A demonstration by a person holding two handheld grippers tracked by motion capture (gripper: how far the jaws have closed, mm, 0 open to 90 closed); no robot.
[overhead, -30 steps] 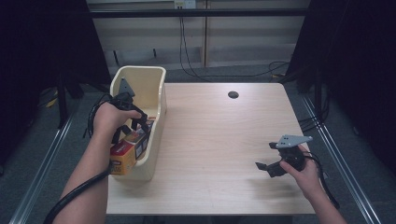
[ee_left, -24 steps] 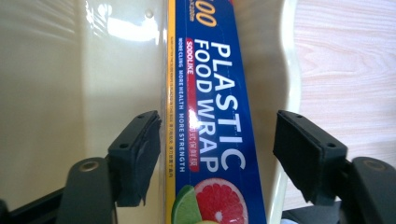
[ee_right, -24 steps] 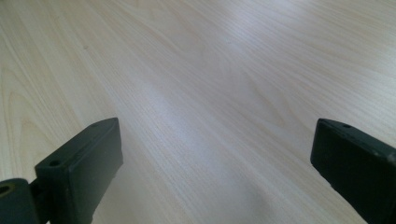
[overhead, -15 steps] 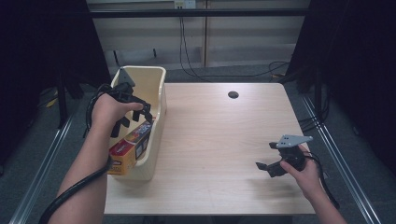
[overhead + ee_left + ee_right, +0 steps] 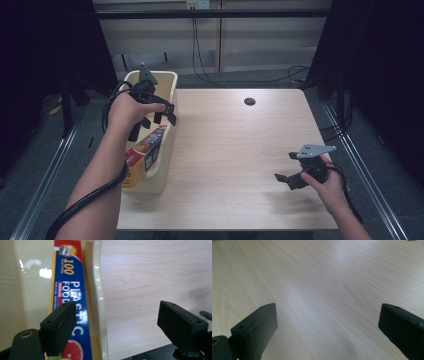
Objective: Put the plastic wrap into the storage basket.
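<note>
Box of plastic food wrap (image 5: 145,152) stands on end in the cream bin (image 5: 167,80) at about nine o'clock on the worktop (image 5: 235,150), leaning along the bin's worktop-side wall, with its top end just under my left hand-held gripper (image 5: 150,117). That gripper is released, jaws spread wide, hovering above the bin's rim. In the left gripper view the box (image 5: 71,297) lies along the inner face of the bin wall (image 5: 98,290); one jaw sits over the box and the other hangs out over the bare wood, so the spread straddles box and wall together.

To take the box cleanly, I judge that I should shift toward nine o'clock until both jaws are inside the bin, one on each broad face of the box, then come straight down and close on the cardboard alone. The gap between box and wall looks tight, so I would tip the box away from the wall first or grip it by the narrow edges. Squeeze gently; thin cardboard will likely crush.

My right hand-held gripper (image 5: 295,175), at about four o'clock, is released too, its jaws apart over bare worktop (image 5: 317,290) and holding nothing.
</note>
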